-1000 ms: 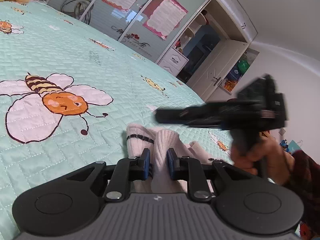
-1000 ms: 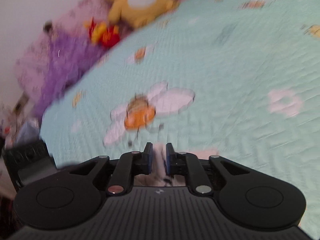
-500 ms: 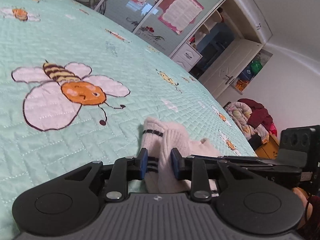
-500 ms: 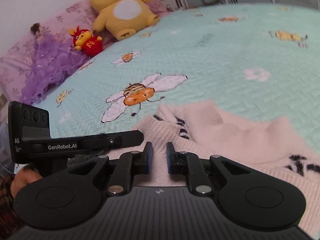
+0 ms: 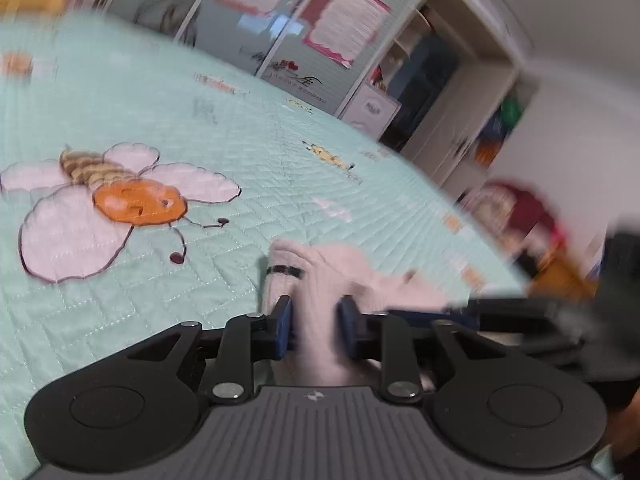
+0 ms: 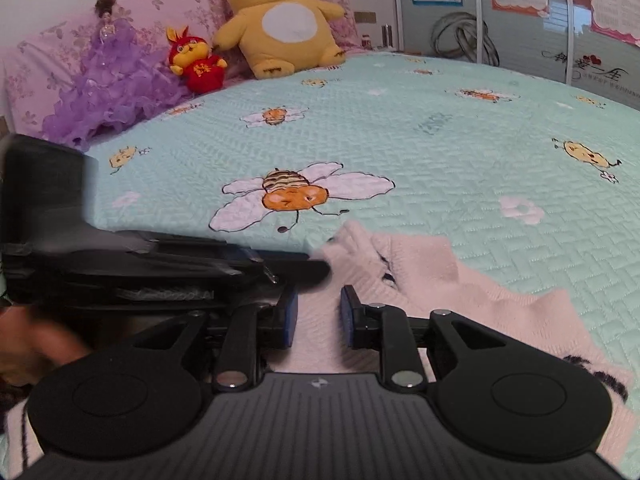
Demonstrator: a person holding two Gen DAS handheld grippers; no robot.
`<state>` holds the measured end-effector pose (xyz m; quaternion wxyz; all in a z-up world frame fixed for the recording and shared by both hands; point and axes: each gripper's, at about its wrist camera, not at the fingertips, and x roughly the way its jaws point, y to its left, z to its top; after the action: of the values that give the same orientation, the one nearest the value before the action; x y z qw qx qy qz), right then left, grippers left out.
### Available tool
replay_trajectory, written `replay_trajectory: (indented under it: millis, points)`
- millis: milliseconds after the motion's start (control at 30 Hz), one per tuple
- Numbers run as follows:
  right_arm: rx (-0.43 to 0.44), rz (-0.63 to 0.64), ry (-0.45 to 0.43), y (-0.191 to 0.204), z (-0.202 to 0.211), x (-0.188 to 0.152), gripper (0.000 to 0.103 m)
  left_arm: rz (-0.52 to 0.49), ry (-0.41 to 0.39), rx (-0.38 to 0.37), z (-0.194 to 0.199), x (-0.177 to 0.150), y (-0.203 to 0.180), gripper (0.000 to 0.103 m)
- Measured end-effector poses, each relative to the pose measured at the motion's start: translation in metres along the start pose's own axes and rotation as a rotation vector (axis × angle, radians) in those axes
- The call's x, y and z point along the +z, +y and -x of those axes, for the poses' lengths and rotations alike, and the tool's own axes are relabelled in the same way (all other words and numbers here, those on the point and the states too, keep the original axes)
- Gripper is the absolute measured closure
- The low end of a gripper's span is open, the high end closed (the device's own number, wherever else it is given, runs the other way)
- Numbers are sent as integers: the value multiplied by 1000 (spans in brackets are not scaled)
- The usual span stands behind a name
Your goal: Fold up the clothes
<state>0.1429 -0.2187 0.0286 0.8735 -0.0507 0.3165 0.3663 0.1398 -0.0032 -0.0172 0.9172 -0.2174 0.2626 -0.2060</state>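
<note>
The pink sweater [image 5: 320, 280] bunches between the left hand-held gripper [image 5: 316, 324], whose pads pinch it.

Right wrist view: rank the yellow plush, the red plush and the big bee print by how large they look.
1. Big bee print, though it lies nearer the camera
2. Yellow plush, close behind in apparent size
3. Red plush, clearly smallest
</note>
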Motion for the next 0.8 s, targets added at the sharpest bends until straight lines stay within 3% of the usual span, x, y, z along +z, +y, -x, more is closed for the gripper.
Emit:
replay_trajectory:
  millis: [200,267,500,633,700,733,767,800]
  points:
    - [3,-114,-94,-23,24,4,73,-15,-29,-12,9,-2,-6,70]
    - [-8,-36,-83,-25,17,10,62,-21,-35,-11,12,-3,-7,70]
    - [103,359,14,-15,-15,30,57,26,-51,-21,11,-3,-2,75]
    - [189,392,65,-26,-26,45,54,34,-54,-26,13,-3,-2,80]
    - [245,334,136,-33,-31,51,61,29,-65,-38,16,-4,-4,80]
    - [261,302,190,-35,-33,54,85,19,-75,-45,17,-3,-6,80]
    - [254,260,245,-36,-33,56,98,8,-84,-50,19,-3,-8,80]
    - [243,207,287,-38,-31,58,99,-7,-89,-51,20,-3,-10,80]
